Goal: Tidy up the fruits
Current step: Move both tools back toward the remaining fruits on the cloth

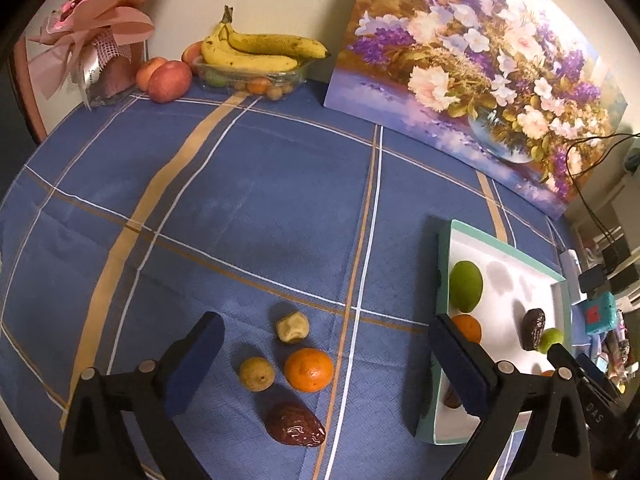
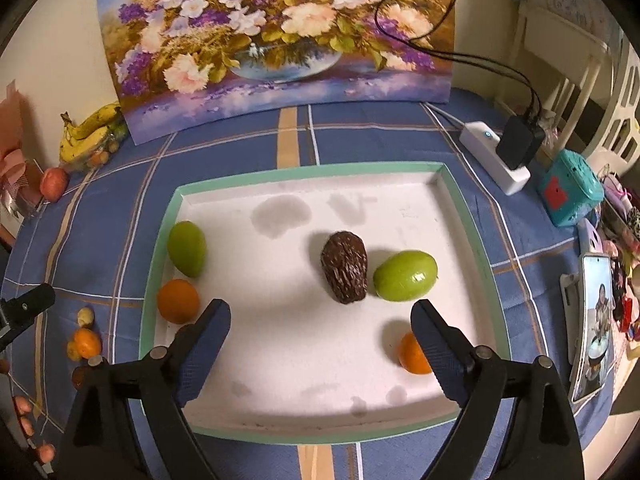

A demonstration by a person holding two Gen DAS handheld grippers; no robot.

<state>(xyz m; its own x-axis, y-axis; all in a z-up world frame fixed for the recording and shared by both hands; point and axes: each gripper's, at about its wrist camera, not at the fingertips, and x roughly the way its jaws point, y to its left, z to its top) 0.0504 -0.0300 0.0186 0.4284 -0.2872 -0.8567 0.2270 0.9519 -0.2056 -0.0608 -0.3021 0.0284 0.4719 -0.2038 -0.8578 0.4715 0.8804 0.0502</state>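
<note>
Left fingers: the left gripper (image 1: 324, 364) is hanging wide open over the blue checked tablecloth (image 1: 248, 200), its padded fingers (image 1: 196, 364) clasping nothing.
Right fingers: the right gripper (image 2: 320, 340) is also standing spread apart, empty, above the near part of the tray.
Loose fruit: four pieces are lying on the cloth between the left fingers, namely a small orange (image 1: 308, 369), a yellowish round fruit (image 1: 257, 373) just beside it, a pale bitten-looking fruit (image 1: 292, 326) a little farther off, and a wrinkled dark red date (image 1: 295, 424) nearest the camera.
Tray: a shallow white tray with a mint-green rim (image 2: 304, 170) is sitting on the cloth to the right of the loose fruit.
Fruit in tray: a green fruit (image 2: 187, 248) and an orange (image 2: 178, 301) are resting near the left wall; a wrinkled dark brown fruit (image 2: 345, 267) is lying in the middle with a second green fruit (image 2: 405, 275) almost touching it; another orange (image 2: 412, 354) is showing partly behind the right finger.
Background: a flower painting (image 2: 280, 32) is leaning against the wall; a banana bunch (image 1: 256, 48) is lying on a clear dish of small fruit, with two peaches (image 1: 164, 78) beside it.
Right edge: a white power strip (image 2: 494, 156), a teal box (image 2: 570, 194) and a phone (image 2: 592, 328) are lining the table.
</note>
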